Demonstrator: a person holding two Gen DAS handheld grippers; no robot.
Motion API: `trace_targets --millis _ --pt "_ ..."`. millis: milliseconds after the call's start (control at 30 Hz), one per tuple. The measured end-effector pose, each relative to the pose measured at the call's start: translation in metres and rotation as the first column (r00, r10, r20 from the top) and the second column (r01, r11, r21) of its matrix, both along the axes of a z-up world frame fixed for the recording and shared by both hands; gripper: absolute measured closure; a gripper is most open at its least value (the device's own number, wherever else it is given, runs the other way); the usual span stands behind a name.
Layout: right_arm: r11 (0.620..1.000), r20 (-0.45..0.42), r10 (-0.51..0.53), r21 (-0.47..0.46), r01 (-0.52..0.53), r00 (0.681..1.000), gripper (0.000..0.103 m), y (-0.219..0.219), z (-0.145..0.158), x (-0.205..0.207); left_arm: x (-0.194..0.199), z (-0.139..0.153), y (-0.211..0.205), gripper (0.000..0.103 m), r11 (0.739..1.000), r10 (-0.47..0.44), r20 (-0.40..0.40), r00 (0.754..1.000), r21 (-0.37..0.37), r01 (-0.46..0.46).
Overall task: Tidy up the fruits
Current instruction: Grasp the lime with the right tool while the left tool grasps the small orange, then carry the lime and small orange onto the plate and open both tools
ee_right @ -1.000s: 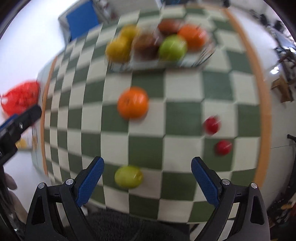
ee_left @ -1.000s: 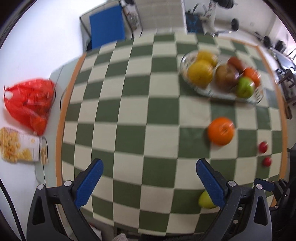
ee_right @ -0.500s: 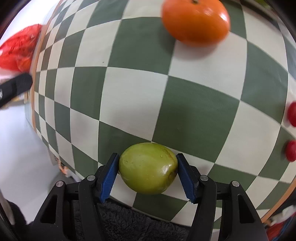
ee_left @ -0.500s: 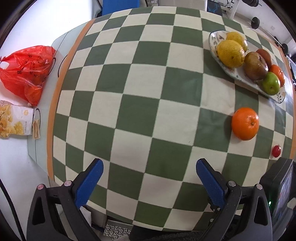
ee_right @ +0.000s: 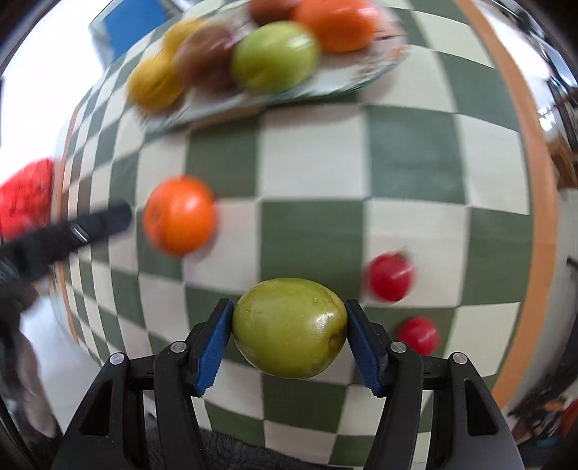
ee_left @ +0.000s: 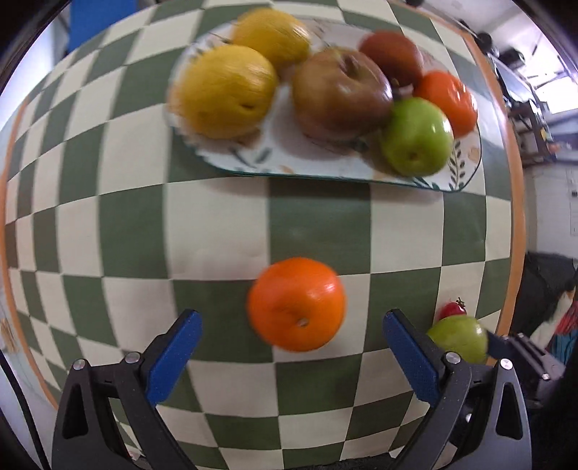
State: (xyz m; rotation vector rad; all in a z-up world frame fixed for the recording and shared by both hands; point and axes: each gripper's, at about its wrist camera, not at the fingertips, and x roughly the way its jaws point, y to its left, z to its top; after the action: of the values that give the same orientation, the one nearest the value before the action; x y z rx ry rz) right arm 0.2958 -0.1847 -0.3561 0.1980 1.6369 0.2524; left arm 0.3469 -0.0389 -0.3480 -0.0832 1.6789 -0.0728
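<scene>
Clamped on both sides of one small green fruit by the blue pads of the right gripper, jaws just closed onto it, held above the green-and-cream checkered tablecloth. Nearby on the cloth, one loose orange lying between the spread, empty jaws of the left gripper, no pad touching it. To the right of the held fruit, two small red tomatoes, apart from each other. Farther back, one oval patterned plate carrying six fruits: two yellow ones, one brownish-red apple, one dark red fruit behind it, one orange-red fruit, one green apple at the near edge. At the far left, blurred, one red plastic bag.
</scene>
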Motion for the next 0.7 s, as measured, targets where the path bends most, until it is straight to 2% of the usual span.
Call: trace_targets --millis 33,100,167,233,400,533,700 --pt "1.000 0.001 -0.017 0.005 0.017 1.000 0.038 -0.006 0.000 0.005 0.002 -0.007 -0.005 0.001 1.000 -0.014 -0.010 1.000 -0.001 0.014" --pt "0.999 0.004 -0.039 0.013 0.039 0.999 0.038 -0.019 0.002 0.014 0.004 -0.015 -0.012 0.009 0.999 -0.034 -0.015 0.999 -0.006 0.034" --pt "0.999 0.014 -0.046 0.007 0.046 0.999 0.038 -0.026 0.004 0.020 0.004 -0.020 -0.016 0.031 0.998 -0.053 -0.016 0.998 0.031 0.054" --pt "0.999 0.017 -0.047 0.004 0.047 0.999 0.038 -0.028 0.006 0.025 0.002 -0.020 -0.014 0.042 0.996 -0.065 -0.004 0.998 0.058 0.065" --pt "0.998 0.018 -0.051 0.022 0.050 0.999 0.038 -0.031 0.006 0.030 -0.015 -0.020 0.012 0.042 0.998 -0.004 -0.006 1.000 0.057 0.005" --pt "0.998 0.018 -0.027 0.049 0.026 0.999 0.038 -0.009 0.002 0.023 -0.024 -0.019 0.022 0.041 0.999 0.009 0.004 1.000 0.032 -0.009" --pt "0.998 0.002 -0.005 0.055 0.005 1.000 0.038 0.009 -0.013 0.027 -0.022 -0.030 0.028 0.042 1.000 0.026 -0.025 0.999 0.012 -0.026"
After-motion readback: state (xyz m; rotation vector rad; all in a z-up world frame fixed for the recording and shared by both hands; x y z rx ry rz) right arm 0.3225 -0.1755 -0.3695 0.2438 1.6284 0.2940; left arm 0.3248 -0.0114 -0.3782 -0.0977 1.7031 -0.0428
